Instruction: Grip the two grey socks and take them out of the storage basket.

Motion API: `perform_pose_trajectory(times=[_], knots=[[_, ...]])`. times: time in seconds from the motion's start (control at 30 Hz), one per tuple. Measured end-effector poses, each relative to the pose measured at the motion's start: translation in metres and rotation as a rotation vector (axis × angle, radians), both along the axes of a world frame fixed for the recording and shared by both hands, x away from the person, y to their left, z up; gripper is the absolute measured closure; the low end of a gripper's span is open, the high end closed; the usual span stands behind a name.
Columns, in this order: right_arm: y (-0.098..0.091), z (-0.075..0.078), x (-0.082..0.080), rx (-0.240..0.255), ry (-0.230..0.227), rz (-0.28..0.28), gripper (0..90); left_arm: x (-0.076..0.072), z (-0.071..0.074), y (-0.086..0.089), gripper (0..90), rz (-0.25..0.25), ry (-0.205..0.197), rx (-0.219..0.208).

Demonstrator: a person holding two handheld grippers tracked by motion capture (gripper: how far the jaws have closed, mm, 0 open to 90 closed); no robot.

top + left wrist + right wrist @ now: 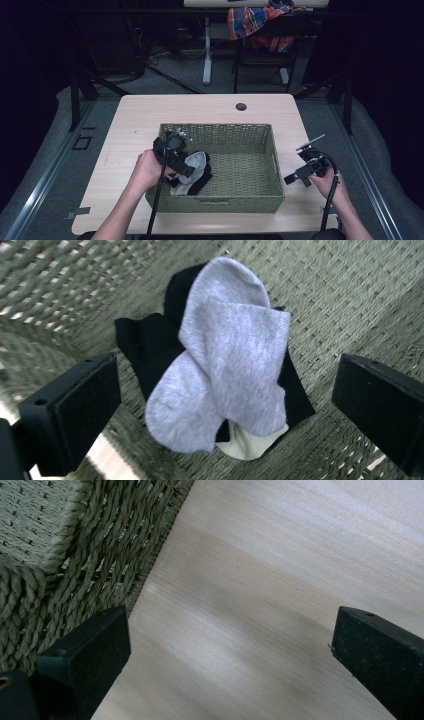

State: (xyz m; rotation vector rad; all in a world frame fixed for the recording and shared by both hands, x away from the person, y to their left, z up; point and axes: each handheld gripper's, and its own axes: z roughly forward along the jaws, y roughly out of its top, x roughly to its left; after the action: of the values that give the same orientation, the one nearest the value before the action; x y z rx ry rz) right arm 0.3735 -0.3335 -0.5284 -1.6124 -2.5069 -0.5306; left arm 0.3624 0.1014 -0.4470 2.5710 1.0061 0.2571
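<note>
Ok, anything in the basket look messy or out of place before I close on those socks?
Nothing damaged or spilled. The socks lie in a loose, overlapping heap in the basket, grey over black with a pale one peeking out below. The left gripper is open around them.

Socks [196,172] piled in basket's [270,150] near-left corner, basket mid-table [140,112], left claw [225,405] above socks, right claw [230,650] beside basket.

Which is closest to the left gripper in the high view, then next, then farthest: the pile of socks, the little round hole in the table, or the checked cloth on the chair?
1. Pile of grey, black and cream socks, in the woven green basket, right under the left gripper.
2. Small dark round hole in the wooden tabletop, beyond the basket.
3. Orange-and-blue checked cloth, draped over the chair at the far back.
</note>
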Motion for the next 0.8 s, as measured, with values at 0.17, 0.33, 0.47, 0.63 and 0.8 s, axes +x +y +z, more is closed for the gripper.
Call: perform_pose_trajectory(times=[0.17, 0.33, 0.47, 0.63, 0.8], knots=[[0.000, -0.001, 0.000, 0.001, -0.001, 0.000, 2.2, 0.001, -0.011, -0.009, 0.9, -0.016, 0.028, 0.059], [-0.001, 0.000, -0.001, 0.001, 0.004, -0.009, 2.2, 0.002, -0.021, -0.014, 18.3, -0.015, 0.046, 0.083], [0.000, -0.002, -0.003, 0.011, -0.014, -0.030, 2.2, 0.002, -0.027, -0.017, 34.3, -0.028, 0.066, 0.097], [-0.002, 0.000, -0.001, -0.003, 0.003, 0.000, 2.2, 0.001, -0.030, -0.016, 57.1, -0.038, 0.073, 0.088], [-0.001, 0.000, -0.003, 0.006, -0.017, -0.025, 2.3, -0.001, -0.027, -0.014, 71.8, -0.037, 0.054, 0.079]])
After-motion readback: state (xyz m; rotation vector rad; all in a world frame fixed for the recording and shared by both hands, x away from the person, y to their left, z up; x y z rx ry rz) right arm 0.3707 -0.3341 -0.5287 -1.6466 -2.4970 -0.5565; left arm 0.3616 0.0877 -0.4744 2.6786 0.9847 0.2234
